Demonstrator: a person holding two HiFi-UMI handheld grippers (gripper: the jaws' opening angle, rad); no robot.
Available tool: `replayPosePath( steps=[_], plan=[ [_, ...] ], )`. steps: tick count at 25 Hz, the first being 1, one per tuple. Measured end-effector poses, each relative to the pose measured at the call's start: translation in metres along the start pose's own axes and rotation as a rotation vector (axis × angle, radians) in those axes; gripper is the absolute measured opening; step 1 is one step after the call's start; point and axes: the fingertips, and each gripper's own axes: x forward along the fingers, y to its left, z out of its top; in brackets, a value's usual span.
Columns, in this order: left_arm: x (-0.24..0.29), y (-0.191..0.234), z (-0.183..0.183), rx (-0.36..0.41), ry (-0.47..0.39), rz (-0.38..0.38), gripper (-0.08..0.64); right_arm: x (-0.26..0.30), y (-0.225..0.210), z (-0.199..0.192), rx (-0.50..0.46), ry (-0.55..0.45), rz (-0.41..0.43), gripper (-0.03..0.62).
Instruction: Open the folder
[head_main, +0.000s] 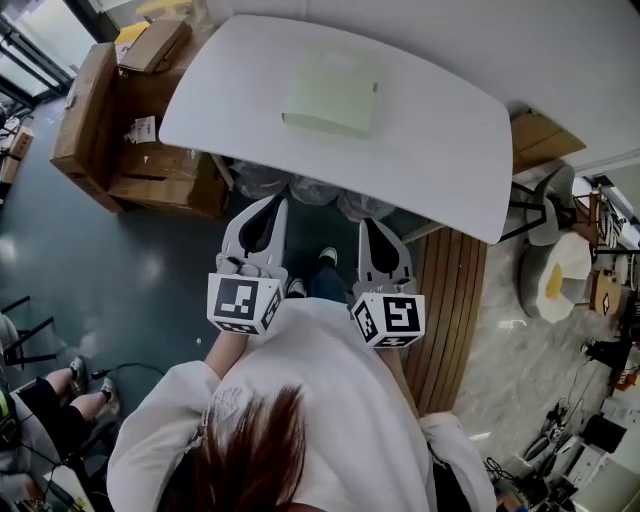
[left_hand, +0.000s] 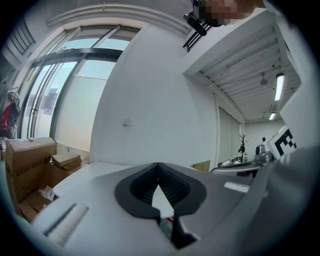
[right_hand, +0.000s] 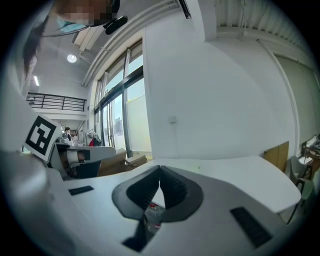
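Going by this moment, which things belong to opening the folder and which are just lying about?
Job: folder, closed on the table; left gripper and right gripper, both shut and empty.
Lying about: boxes, chair.

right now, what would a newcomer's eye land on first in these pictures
The pale green flat folder lying closed on the white rounded table, toward its far side. Next, the grey left gripper and right gripper, side by side short of the table's near edge, jaws together, empty. Brown cardboard boxes crowd the floor at left.
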Motion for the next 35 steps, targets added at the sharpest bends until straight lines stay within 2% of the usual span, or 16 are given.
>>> replayPosePath(
  steps=[12, 20, 27, 35],
  plan=[
    [0.093, -0.021, 0.021, 0.016, -0.028, 0.025, 0.009, 0.050, -0.082, 0.035, -0.027, -0.027, 0.035, 0.008],
    [0.120, -0.022, 0.016, 0.014, -0.019, 0.064, 0.009, 0.071, -0.112, 0.033, 0.002, -0.023, 0.055, 0.008],
    [0.138, -0.012, 0.011, 0.012, -0.001, 0.055, 0.009, 0.084, -0.123, 0.029, 0.021, -0.009, 0.029, 0.008],
    [0.178, 0.016, 0.010, -0.008, 0.019, 0.001, 0.009, 0.123, -0.136, 0.032, 0.057, 0.003, -0.037, 0.006]
  ],
)
